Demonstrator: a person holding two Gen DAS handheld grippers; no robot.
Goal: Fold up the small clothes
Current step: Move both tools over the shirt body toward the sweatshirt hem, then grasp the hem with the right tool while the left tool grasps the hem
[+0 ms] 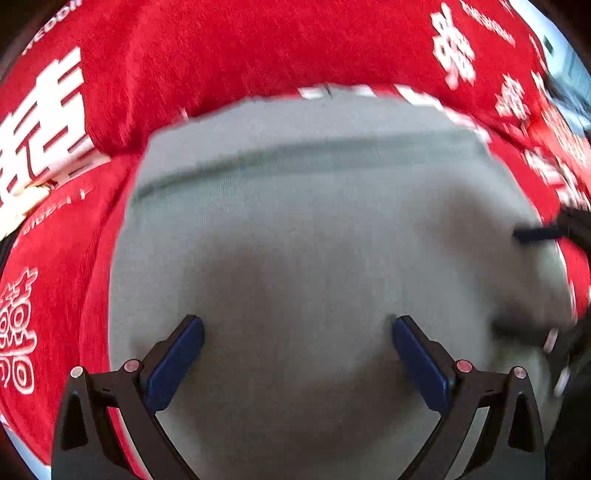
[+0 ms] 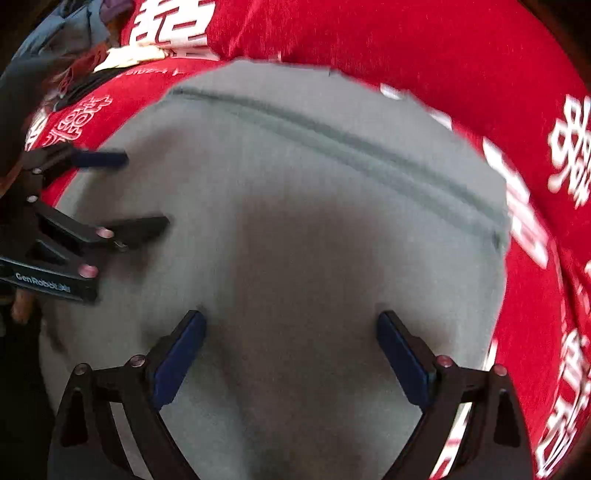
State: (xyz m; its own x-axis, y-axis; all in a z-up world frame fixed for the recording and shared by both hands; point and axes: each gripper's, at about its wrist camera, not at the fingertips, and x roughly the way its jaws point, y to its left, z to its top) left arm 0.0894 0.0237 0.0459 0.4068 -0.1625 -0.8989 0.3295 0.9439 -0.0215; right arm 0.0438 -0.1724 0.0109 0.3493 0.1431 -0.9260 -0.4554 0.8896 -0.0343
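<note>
A small grey garment (image 1: 303,236) lies flat on a red cloth, with a stitched seam band across its far part. It also fills the right wrist view (image 2: 295,221). My left gripper (image 1: 295,325) is open and empty, its blue pads spread just above the grey fabric. My right gripper (image 2: 290,321) is open and empty over the same garment. The left gripper also shows at the left edge of the right wrist view (image 2: 144,192), open over the garment's left side. A dark finger of the right gripper shows at the right edge of the left wrist view (image 1: 543,232).
The red cloth (image 1: 221,55) with white characters covers the surface all around the garment. A pile of other clothes (image 2: 74,29) lies at the far left in the right wrist view. The image is motion-blurred.
</note>
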